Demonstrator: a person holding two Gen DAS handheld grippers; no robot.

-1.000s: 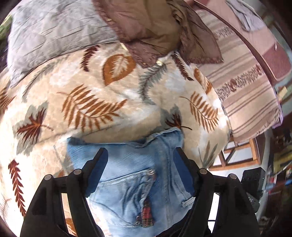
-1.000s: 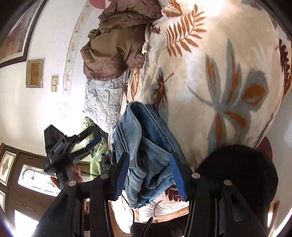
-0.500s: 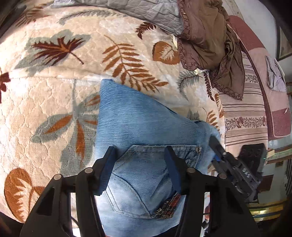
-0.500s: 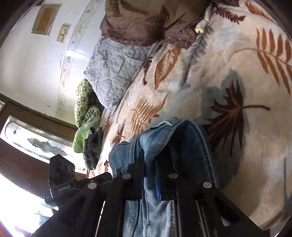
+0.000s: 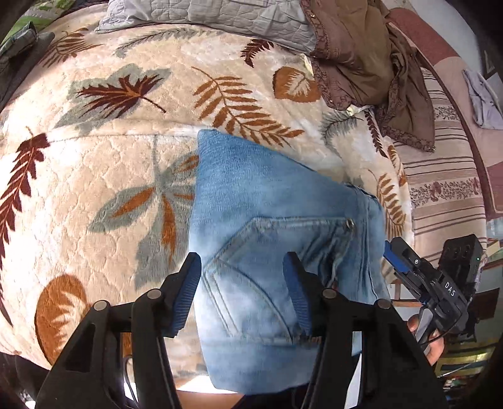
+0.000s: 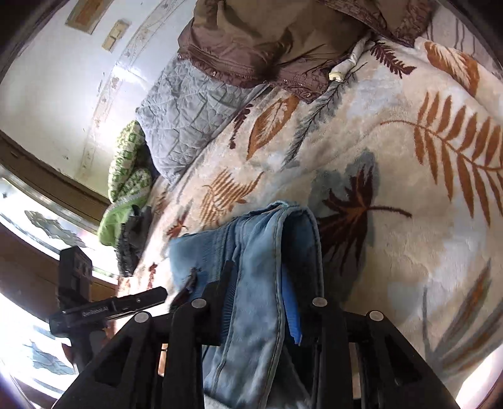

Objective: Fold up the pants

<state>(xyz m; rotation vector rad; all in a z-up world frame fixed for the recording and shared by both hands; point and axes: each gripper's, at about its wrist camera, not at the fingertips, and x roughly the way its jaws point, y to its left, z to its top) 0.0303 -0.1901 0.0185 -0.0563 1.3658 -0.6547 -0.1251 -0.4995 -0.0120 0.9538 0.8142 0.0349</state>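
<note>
We are keeping right tool [image 6: 257,302] clamped on pants [image 5: 270,239] edge to steady folded bundle lying on bed [image 5: 94,188]; left tool [image 5: 242,292] hovering apart above pocket.

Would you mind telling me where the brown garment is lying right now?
In the left wrist view the brown garment lies crumpled at the far end of the leaf-patterned blanket, right of the grey quilted pillow and well beyond the jeans.

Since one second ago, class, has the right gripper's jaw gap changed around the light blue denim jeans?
Yes. The right gripper has closed its jaws onto the light blue denim jeans, lying on the leaf-patterned blanket.
</note>
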